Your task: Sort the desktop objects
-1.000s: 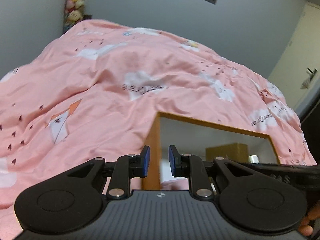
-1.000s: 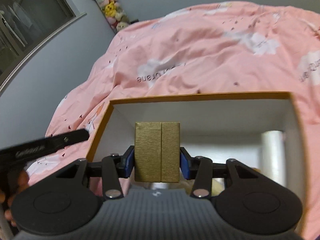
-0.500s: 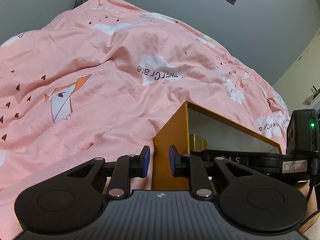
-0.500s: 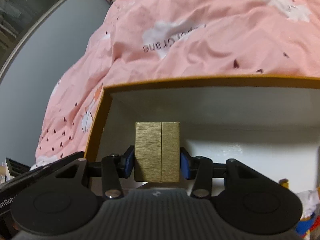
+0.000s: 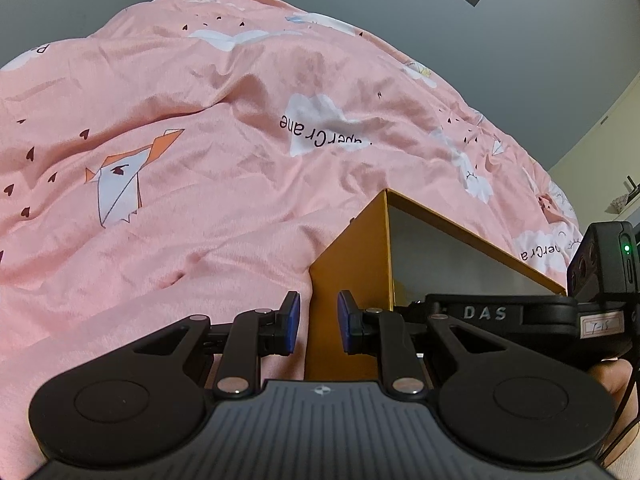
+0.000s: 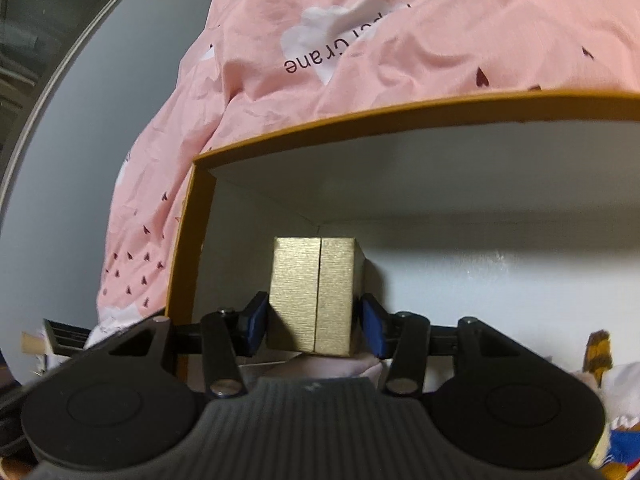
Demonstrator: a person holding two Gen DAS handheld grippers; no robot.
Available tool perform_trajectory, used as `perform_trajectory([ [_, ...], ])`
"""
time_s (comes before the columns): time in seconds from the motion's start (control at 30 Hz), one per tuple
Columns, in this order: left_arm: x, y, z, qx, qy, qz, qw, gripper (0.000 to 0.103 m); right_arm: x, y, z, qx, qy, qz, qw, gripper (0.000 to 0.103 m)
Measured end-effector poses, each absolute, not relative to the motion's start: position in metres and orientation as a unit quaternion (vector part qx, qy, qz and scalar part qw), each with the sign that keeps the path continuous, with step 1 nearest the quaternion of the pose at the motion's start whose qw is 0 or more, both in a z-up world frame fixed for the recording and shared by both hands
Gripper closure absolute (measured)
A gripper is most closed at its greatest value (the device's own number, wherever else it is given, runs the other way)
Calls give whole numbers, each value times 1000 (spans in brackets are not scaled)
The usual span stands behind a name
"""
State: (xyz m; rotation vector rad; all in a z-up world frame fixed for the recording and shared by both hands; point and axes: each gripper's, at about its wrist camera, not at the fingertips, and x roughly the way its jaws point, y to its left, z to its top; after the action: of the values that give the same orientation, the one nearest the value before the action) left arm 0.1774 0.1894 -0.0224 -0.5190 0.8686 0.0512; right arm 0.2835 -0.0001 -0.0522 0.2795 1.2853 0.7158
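Note:
A small gold box (image 6: 314,296) sits between the blue pads of my right gripper (image 6: 314,326), inside the near-left part of an orange box with white inner walls (image 6: 188,240). The pads stand slightly off the gold box's sides and its far side shows, so the hold looks released. My left gripper (image 5: 314,326) is empty, its jaws a narrow gap apart, just outside the orange box's left corner (image 5: 348,272). The right gripper's body (image 5: 500,318) shows reaching into the box in the left wrist view.
A pink quilt (image 5: 200,160) with cloud prints lies under and behind the box. Other small colourful items (image 6: 598,354) lie at the box's right side. A grey wall (image 5: 480,40) is behind.
My right gripper lowered the gold box deeper into the orange box and its pads have opened slightly off it. My left gripper shifted left, outside the box's corner.

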Motion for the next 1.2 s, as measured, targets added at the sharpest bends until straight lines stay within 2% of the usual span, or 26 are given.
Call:
perform_trajectory([
  [0.2, 175, 187, -21, -244, 415, 24, 876, 81, 283, -12, -51, 174, 585, 339, 716, 52],
  [0.3, 174, 186, -20, -244, 415, 23, 876, 81, 280, -12, -50, 169, 583, 336, 721, 65],
  [0.33, 174, 186, -20, -244, 415, 24, 876, 81, 279, -12, -50, 164, 582, 333, 724, 67],
  [0.6, 165, 178, -4, -212, 402, 43, 890, 81, 271, -13, -42, 145, 569, 337, 736, 70],
  [0.77, 144, 165, 24, -183, 371, 34, 910, 81, 242, -20, -1, 88, 491, 358, 789, 68],
  [0.83, 133, 154, 35, -170, 354, 24, 919, 81, 219, -27, 21, 55, 448, 368, 813, 63],
  [0.97, 105, 126, 59, -135, 318, -11, 938, 81, 162, -53, 58, -17, 356, 380, 854, 58],
  [1.2, 58, 72, 72, -80, 312, -75, 944, 81, 74, -120, 74, -56, 277, 344, 896, 57],
])
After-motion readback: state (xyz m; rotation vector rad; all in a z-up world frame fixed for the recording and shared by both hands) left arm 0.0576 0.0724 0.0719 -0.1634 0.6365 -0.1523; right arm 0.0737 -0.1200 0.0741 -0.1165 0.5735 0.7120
